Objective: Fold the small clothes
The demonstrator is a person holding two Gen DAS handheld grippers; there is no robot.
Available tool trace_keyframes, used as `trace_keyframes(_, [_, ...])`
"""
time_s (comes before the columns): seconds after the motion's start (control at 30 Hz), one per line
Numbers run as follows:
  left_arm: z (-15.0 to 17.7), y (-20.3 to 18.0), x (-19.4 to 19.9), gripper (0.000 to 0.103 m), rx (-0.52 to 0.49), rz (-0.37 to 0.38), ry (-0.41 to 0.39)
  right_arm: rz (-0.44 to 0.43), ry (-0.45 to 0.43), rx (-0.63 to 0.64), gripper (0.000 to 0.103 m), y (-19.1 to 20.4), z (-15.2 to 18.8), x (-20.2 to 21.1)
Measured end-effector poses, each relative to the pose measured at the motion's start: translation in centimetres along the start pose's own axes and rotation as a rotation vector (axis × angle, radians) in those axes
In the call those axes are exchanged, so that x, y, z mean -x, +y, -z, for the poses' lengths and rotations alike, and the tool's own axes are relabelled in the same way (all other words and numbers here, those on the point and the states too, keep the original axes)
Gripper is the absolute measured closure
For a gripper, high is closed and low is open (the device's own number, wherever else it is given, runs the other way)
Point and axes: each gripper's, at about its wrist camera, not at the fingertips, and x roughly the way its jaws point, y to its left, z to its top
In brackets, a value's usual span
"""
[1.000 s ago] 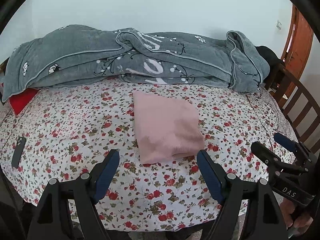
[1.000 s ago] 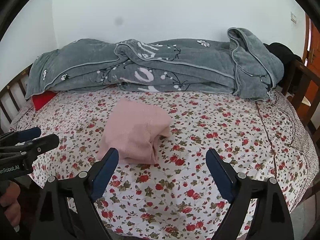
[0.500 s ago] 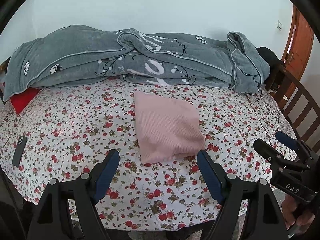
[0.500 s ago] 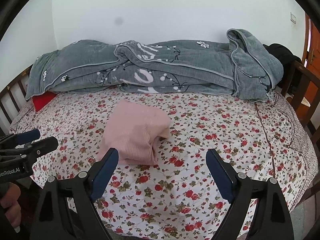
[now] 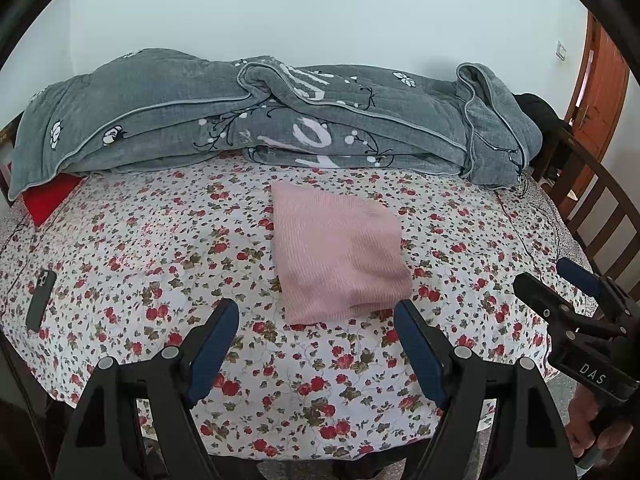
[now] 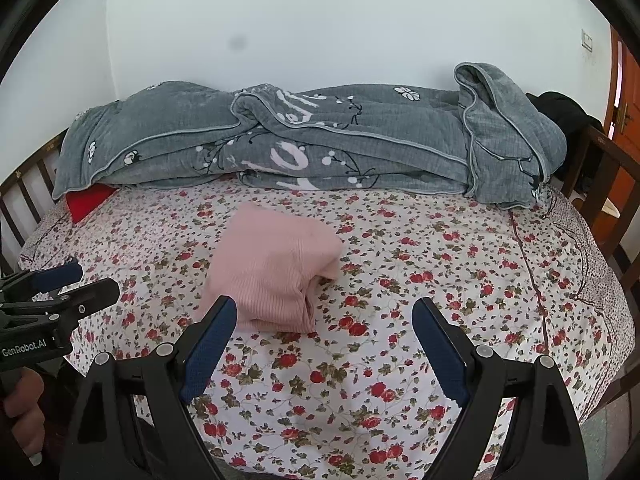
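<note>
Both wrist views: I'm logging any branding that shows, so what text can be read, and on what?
"DAS": white letters on the body of the right hand-held gripper, seen in the left wrist view.
"GenRobot.AI": white letters on the body of the left hand-held gripper, seen in the right wrist view.
Large white lettering on the grey blanket: folded over, not readable.
Dark phone: no readable text.

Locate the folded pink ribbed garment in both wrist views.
Left wrist: folded pink ribbed garment at centre, slightly right, on the floral bedsheet.
Right wrist: garment left of centre, behind the left finger.
Shared landmark: rumpled grey blanket along the wall.
</note>
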Motion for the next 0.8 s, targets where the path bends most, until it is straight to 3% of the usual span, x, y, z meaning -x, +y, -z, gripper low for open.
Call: trace_keyframes(0.8, [-0.04, 0.09, 0.22, 0.024, -0.001, 0.004, 0.004, -0.003, -0.005, 0.005, 0.015, 0.51, -0.30, 0.34])
